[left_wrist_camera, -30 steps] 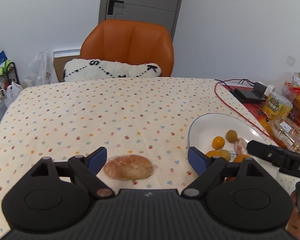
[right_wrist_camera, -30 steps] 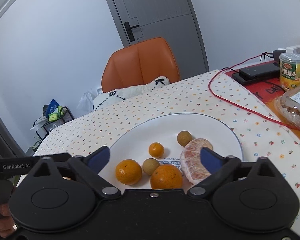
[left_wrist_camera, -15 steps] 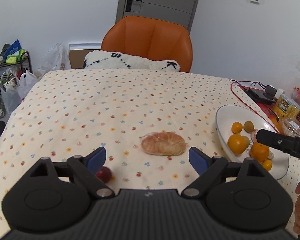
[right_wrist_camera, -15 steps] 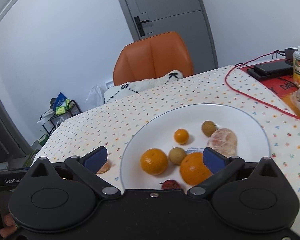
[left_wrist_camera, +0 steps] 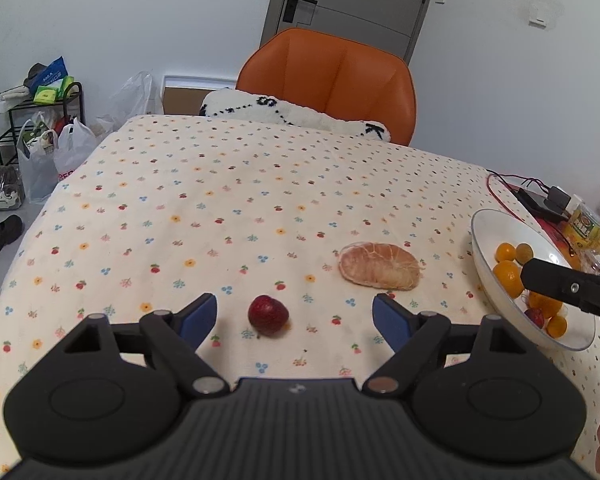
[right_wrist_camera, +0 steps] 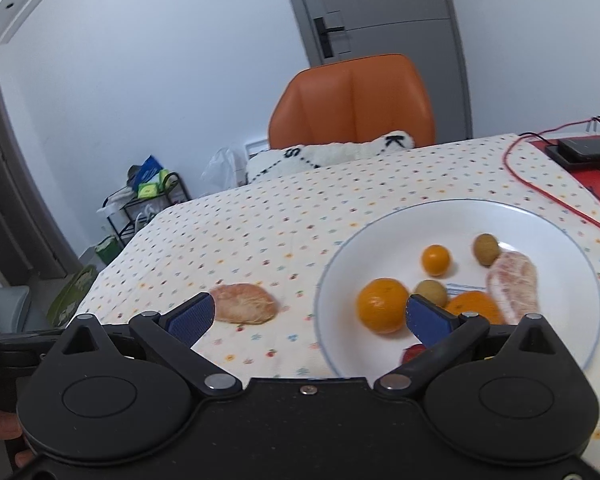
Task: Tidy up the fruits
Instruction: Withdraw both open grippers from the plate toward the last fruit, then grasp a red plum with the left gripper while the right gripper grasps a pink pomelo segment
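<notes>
Where left gripper (left_wrist_camera: 294, 318) looks — red fruit (left_wrist_camera: 268, 315).

1. Premises: a lived-in room of a home, used for dining.
2. Desk covered with a cream cloth printed with small flowers and cherries (left_wrist_camera: 220, 184); an orange padded chair (left_wrist_camera: 332, 80) stands at its far side, carrying a white fleecy cushion with black lettering (left_wrist_camera: 296, 114).
3. Grey panelled door with black lever handle (left_wrist_camera: 356, 4) in a plain white wall.
4. Black wire rack (left_wrist_camera: 32, 116), filled white plastic shopping bags (left_wrist_camera: 48, 156) and dark shoes (left_wrist_camera: 2, 234) on the floor.
5. White plate of loose fruit (right_wrist_camera: 540, 220) on the desk.
</notes>
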